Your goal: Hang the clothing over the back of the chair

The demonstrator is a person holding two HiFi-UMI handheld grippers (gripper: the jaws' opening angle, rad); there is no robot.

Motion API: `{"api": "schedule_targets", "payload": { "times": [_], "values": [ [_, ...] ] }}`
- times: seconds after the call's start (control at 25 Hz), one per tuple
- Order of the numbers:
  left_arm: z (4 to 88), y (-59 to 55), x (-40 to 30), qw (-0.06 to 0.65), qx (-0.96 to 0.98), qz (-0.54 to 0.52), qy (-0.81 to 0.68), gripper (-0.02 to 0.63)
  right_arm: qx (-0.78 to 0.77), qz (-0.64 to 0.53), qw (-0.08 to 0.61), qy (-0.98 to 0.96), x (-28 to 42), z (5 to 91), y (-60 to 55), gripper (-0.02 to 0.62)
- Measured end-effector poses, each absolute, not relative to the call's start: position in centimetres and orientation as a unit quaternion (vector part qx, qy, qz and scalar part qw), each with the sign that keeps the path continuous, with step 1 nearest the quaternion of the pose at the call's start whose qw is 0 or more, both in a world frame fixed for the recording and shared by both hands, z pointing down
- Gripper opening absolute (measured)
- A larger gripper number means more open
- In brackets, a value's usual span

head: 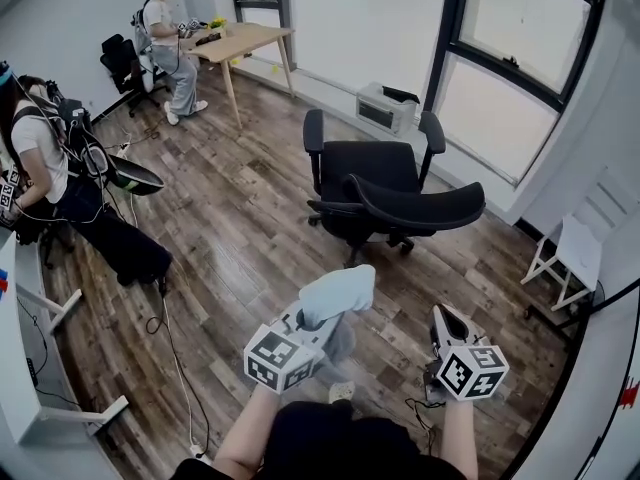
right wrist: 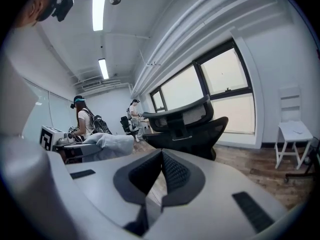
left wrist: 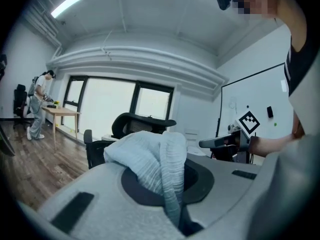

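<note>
A black office chair (head: 385, 193) stands on the wood floor ahead of me, its curved back (head: 420, 208) on the side nearest me. My left gripper (head: 312, 320) is shut on a light blue piece of clothing (head: 338, 293), which bunches up over the jaws a short way in front of the chair. In the left gripper view the clothing (left wrist: 147, 156) fills the jaws and the chair (left wrist: 142, 121) shows behind it. My right gripper (head: 442, 318) is beside it on the right, shut with nothing in it. The right gripper view shows its pads (right wrist: 172, 171) meeting, with the chair (right wrist: 192, 126) beyond.
One person (head: 45, 173) sits at the left near a white desk (head: 15, 368), with cables (head: 170, 338) on the floor. A second person (head: 165, 38) stands at a wooden table (head: 240, 40). A white box (head: 385, 108) sits under the window. A white stool (head: 572, 258) stands at right.
</note>
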State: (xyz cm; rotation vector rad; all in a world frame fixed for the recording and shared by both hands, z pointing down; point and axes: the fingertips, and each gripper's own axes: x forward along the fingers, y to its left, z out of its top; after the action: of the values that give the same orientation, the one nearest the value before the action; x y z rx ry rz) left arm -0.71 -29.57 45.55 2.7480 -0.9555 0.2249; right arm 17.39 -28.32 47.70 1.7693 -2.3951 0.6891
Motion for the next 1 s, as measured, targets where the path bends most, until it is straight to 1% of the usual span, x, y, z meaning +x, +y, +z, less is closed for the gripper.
{"api": "schedule_targets", "payload": {
  "times": [0.16, 0.4, 0.6, 0.8, 1.0],
  "values": [
    [44.7, -29.6, 0.9, 0.100, 0.951, 0.069, -0.283, 0.008, 0.567, 0.213, 0.040, -0.795, 17.3, 47.0, -28.7, 0.002],
    [41.1, -30.7, 2.9, 0.075, 0.967, 0.042, -0.240, 0.008, 0.556, 0.187, 0.044, -0.809, 17.6, 44.3, -29.9, 0.002],
    [38.1, -31.3, 5.1, 0.056, 0.975, 0.021, -0.216, 0.008, 0.550, 0.172, 0.034, -0.816, 18.7, 41.8, -30.4, 0.002],
    [35.9, -32.1, 7.3, 0.032, 0.982, 0.026, -0.184, 0.008, 0.541, 0.146, 0.048, -0.827, 19.7, 39.9, -31.6, 0.002],
    [34.2, -34.7, 9.1, 0.026, 0.983, 0.018, -0.182, 0.008, 0.530, 0.146, 0.030, -0.835, 20.7, 38.2, -34.1, 0.002]
  ]
}}
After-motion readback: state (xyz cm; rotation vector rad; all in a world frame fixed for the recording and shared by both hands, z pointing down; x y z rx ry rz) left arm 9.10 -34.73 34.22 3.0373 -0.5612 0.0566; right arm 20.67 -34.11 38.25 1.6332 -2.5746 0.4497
